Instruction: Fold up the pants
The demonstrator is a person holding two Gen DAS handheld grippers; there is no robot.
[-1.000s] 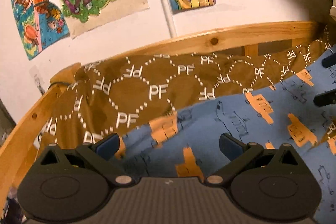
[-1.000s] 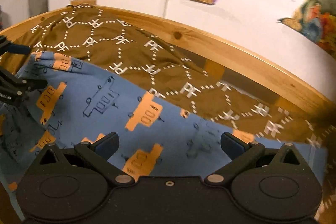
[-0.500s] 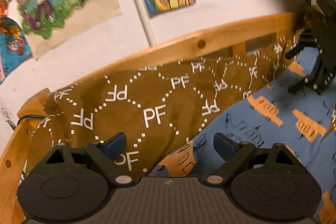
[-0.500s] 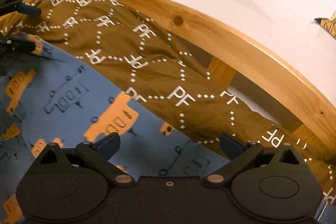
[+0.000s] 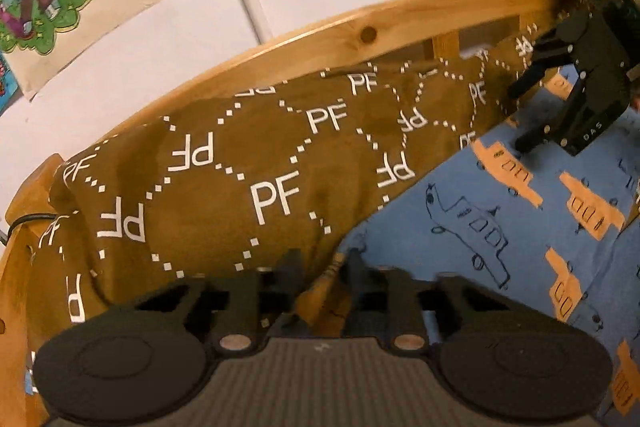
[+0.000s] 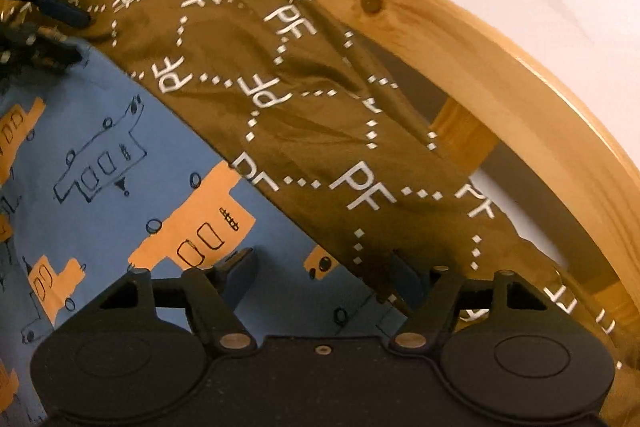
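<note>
Brown PF-print pants (image 5: 256,187) lay on the blue car-print bed sheet (image 5: 460,227) against the wooden rail, left gripper (image 5: 320,267) clenched on their edge, right gripper (image 6: 320,267) spread apart, so thin fabric might slip out.

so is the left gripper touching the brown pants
Touching. The left wrist view shows the left gripper with its fingers closed on the edge of the brown pants.

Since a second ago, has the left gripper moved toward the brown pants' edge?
Yes. The left gripper has advanced toward the wooden bed rail, off the blue sheet, and closed on the brown pants.
</note>
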